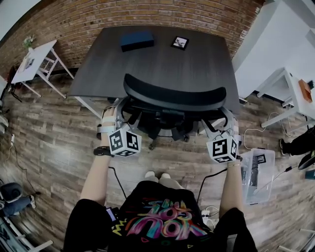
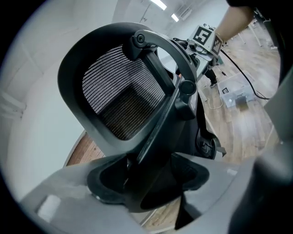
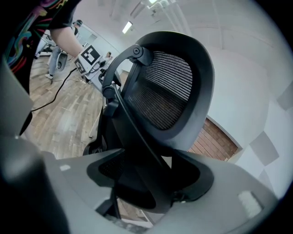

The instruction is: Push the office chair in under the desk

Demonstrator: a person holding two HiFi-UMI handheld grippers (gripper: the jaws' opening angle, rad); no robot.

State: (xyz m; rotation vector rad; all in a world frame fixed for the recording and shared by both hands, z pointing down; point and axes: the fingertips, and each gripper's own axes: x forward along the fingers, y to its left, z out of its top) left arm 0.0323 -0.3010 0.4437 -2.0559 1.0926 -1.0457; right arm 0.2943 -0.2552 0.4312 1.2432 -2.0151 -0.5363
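Standing behind the office chair [image 1: 174, 98], I record it facing the dark desk [image 1: 157, 59], its curved backrest top at the desk's near edge and its base showing on the wood floor [image 1: 59, 133] just my side of that edge; how far the seat reaches beneath the desktop cannot be determined. Left gripper [image 1: 114, 120] is at the chair's left side and right gripper [image 1: 222, 129] at its right side, both low behind the backrest. In the left gripper view, the left gripper [image 2: 151, 178] has its jaws closed onto a black strut of the chair frame, with the mesh backrest [image 2: 123, 96] rising beyond. In the right gripper view, the right gripper [image 3: 151, 176] likewise pinches a black frame strut, which fills the gap between its pads, below the mesh backrest [image 3: 169, 91]. On the desktop, toward the brick wall [image 1: 147, 15], lie a blue box [image 1: 137, 40] and a small framed picture [image 1: 180, 43], well apart from the chair. A clear plastic bin [image 1: 257, 174] sits on the floor near my right arm.
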